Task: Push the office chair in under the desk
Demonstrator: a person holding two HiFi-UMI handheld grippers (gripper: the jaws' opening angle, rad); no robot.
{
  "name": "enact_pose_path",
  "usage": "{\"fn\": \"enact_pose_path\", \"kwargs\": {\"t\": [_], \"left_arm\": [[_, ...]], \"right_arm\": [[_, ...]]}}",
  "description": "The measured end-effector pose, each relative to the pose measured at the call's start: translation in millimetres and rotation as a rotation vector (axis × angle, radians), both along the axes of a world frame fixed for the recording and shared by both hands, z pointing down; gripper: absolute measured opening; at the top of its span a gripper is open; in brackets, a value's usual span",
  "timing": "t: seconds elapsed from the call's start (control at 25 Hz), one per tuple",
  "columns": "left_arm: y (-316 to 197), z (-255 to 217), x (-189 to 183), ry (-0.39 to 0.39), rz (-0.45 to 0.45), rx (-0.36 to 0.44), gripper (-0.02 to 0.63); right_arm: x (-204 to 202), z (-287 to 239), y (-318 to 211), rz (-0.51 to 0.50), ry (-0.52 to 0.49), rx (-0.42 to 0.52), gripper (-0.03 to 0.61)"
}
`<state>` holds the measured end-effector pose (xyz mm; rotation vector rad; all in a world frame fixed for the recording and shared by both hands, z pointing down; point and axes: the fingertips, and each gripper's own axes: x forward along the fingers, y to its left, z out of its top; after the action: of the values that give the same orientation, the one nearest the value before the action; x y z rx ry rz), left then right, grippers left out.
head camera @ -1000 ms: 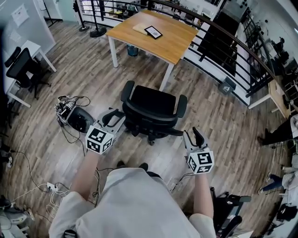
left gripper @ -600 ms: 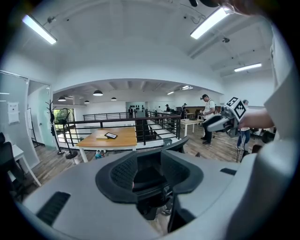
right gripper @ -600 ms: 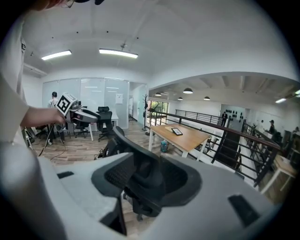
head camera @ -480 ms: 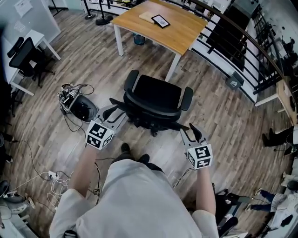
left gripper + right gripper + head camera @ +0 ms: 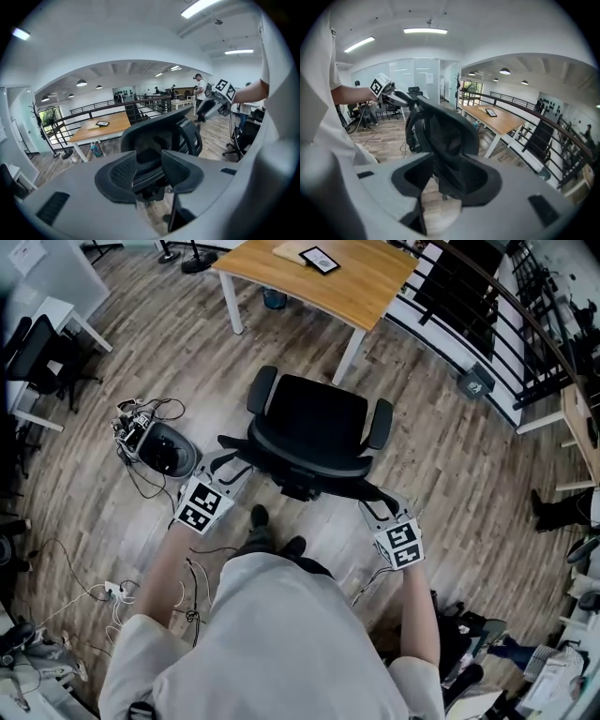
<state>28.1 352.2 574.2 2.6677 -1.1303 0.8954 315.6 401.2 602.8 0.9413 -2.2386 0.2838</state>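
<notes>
Black office chair (image 5: pixel 314 427) before desk (image 5: pixel 356 296), backrest between parted jaws — left gripper (image 5: pixel 232 472) opening, right gripper (image 5: pixel 382 510) unclenched.

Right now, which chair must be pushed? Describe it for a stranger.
Find the wooden desk by the black railing. The office chair stands on the floor just before it. Unlike the black chair at the white desk, it stands alone.

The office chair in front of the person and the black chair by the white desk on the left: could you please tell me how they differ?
The office chair stands on open floor, clear of the wooden desk it faces; the black chair stands right beside the white desk. The office chair shows whole, both armrests plain; the black chair is small near the picture's left edge, its details unclear. Both are black.
</notes>
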Motion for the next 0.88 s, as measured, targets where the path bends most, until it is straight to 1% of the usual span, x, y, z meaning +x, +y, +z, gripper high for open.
{"fn": "enact_pose_path", "kwargs": {"t": [0.16,0.32,0.52,0.6,0.68,0.76,0.8,0.84,0.88], "left_arm": [[-6.2,31.3,-0.3,-0.081,0.072,-0.039,0.167],[-15.3,51.7,-1.5,-0.170,0.155,-0.047,0.178],[-19.9,80.2,1.4,-0.315,0.306,-0.065,0.192],[-20.4,89.6,2.6,-0.350,0.361,-0.074,0.198],[-22.1,92.2,3.5,-0.345,0.389,-0.084,0.202],[-23.4,91.9,2.9,-0.334,0.395,-0.097,0.209],[-23.3,92.9,1.8,-0.345,0.400,-0.101,0.210],[-22.3,96.0,-0.5,-0.380,0.411,-0.101,0.210],[-20.9,101.0,-3.9,-0.439,0.432,-0.094,0.210]], "right_arm": [[-0.6,20.7,-4.7,-0.006,0.014,-0.041,0.161],[-5.4,40.5,-6.5,-0.061,0.075,-0.077,0.161],[-5.1,57.2,-6.4,-0.152,0.203,-0.114,0.163],[-6.5,63.8,-6.8,-0.189,0.242,-0.126,0.167],[-8.6,71.7,-7.2,-0.228,0.283,-0.135,0.182],[-8.8,80.8,-7.3,-0.271,0.340,-0.135,0.189],[-8.7,85.5,-6.8,-0.295,0.374,-0.133,0.189],[-8.7,90.1,-6.0,-0.320,0.408,-0.130,0.189],[-9.0,94.2,-5.4,-0.343,0.439,-0.128,0.189]]}}
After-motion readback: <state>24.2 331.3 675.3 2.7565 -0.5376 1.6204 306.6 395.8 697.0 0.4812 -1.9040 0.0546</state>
